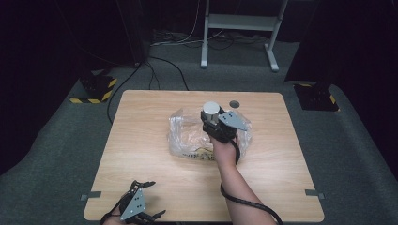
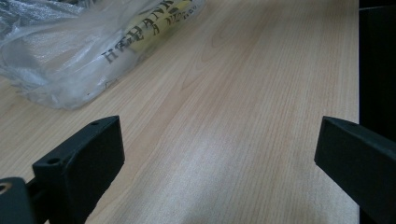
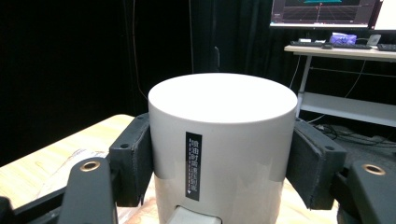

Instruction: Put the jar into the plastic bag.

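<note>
Over table centre: right gripper clamped on pale grey cylindrical canister, above crumpled clear plastic bag.
Right gripper view: black label strip on canister.
Near table edge: left gripper, jaws wide, nothing between.
Left gripper view: lettering on bag.

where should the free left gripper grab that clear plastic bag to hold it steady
Take the clear plastic bag at its loose crumpled near edge, coming in low across the table from the person's side. The film there bunches thin enough for the left gripper, whose jaws stand open. The right gripper is shut on the white cylinder above the bag.
</note>
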`<state>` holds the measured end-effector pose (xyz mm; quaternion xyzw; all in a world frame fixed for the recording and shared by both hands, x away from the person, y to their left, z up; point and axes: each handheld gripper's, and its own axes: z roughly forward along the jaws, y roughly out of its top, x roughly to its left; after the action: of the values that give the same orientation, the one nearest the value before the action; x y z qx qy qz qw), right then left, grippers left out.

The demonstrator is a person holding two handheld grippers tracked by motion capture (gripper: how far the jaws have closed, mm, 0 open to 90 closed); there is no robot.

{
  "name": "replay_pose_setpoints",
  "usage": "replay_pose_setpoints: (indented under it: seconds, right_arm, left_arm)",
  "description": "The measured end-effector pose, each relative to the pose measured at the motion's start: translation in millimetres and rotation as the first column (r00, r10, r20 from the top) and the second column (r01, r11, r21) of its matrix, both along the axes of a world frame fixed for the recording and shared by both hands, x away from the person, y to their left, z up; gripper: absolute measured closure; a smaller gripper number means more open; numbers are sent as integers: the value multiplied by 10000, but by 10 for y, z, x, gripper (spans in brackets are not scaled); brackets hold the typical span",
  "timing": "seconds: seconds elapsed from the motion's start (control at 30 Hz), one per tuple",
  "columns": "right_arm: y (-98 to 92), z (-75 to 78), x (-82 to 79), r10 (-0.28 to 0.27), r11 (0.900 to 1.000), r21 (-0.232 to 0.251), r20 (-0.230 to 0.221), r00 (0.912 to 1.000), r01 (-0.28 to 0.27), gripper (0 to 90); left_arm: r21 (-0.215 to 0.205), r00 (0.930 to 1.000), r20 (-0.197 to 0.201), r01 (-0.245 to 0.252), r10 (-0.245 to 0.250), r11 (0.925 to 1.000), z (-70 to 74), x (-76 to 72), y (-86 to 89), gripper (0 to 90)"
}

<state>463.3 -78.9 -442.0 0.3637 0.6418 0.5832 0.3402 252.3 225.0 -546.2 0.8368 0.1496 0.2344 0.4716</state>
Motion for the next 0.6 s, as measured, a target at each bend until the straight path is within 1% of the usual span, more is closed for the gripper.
replay_pose_setpoints:
  seconds: [0.17,0.27,0.4,0.6]
  right_arm:
    - [27,-58,44,-85,10000,20,-120,9999,85,328]
    - [37,-97,72,-99,9999,44,-271,9996,100,328]
    - [51,-127,85,-117,9999,-71,-318,9994,115,328]
    - [36,-182,114,-138,9999,-17,-541,9984,138,328]
  left_arm:
    - [17,10000,-1,15,-15,10000,1,-2,1,19]
    - [-8,10000,7,12,-12,10000,1,-1,2,19]
    - [-27,10000,2,10,-10,10000,1,-1,4,19]
    - [-38,10000,3,9,-9,10000,1,-2,5,19]
